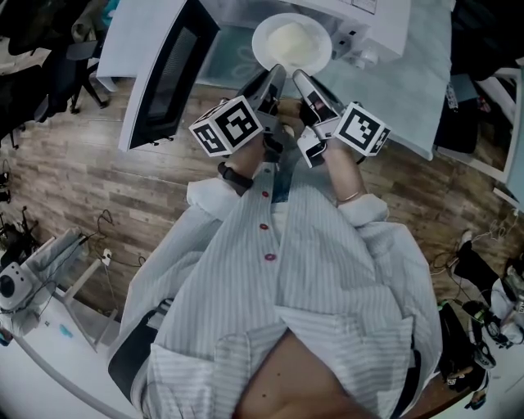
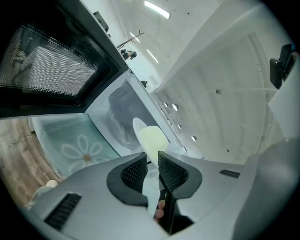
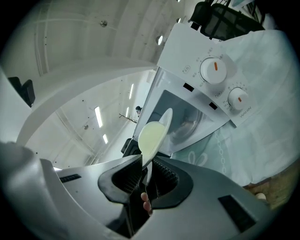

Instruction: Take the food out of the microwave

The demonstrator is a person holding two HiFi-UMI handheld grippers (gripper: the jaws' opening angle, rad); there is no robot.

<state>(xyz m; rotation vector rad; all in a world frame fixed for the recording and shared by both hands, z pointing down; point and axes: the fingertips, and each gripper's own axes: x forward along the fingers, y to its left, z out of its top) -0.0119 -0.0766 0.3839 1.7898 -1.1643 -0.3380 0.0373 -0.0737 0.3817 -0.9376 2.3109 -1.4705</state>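
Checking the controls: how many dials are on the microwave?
2: upper dial and lower dial, adjacent on the front of the microwave; others may be hidden.

1. The floor [image 1: 74,180] is made of brown wood planks in mixed light and dark tones.
2. A pale green tablecloth [image 1: 422,90] with a white daisy print lies over the furniture at the top of the head view.
3. A dark office chair [image 1: 70,57] stands at the far left.
4. Loose cables [image 1: 105,219] lie on the floor.
5. The ceiling [image 2: 220,70] is white, with long strip lights [image 2: 157,9] switched on.
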